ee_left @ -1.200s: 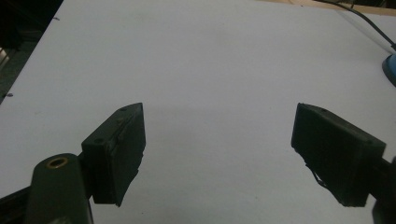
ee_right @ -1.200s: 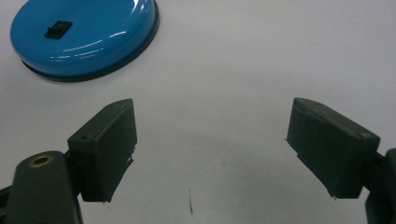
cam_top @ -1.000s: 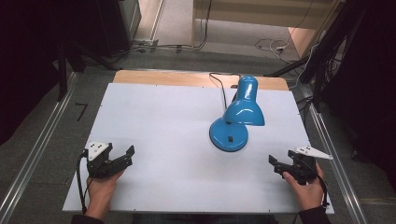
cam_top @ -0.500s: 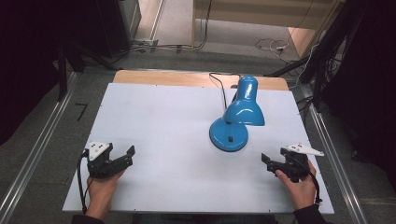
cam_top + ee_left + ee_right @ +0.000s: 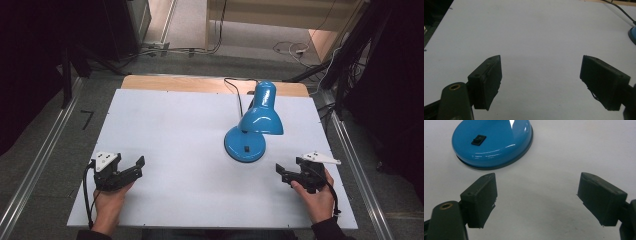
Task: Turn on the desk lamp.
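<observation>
- We see a blue desk lamp (image 5: 252,131) standing on the white surface (image 5: 175,125), right of the middle and toward the far edge.
- Its round base (image 5: 491,142) sits flat on the surface; a small black rocker switch (image 5: 478,139) is set in the top of the base, on the side nearer us.
- The lamp's shade (image 5: 261,120) hangs over the far part of the base, with the neck rising behind it toward the far edge.
- A black cord (image 5: 235,92) runs from the lamp back over the wooden strip (image 5: 165,83) at the far side of the surface.
- Nearest the lamp we find the right tongs (image 5: 288,174), held in the right hand (image 5: 316,197) near the front right corner of the surface. They point toward the lamp base, close to it but not touching.
- In the right gripper view the right tongs (image 5: 536,197) stand wide open with nothing between the jaws but bare surface; the base lies just beyond the left jaw.
- The left tongs (image 5: 131,169) lie well apart from the lamp, near the front left of the surface, held in the left hand (image 5: 110,200).
- In the left gripper view the left tongs (image 5: 540,80) are also spread wide and hold nothing; a sliver of the blue base shows at the right edge.
- Around the surface we see grey floor (image 5: 45,140), metal rails (image 5: 350,150) along both sides, and loose cables (image 5: 290,49) on the floor beyond.
</observation>
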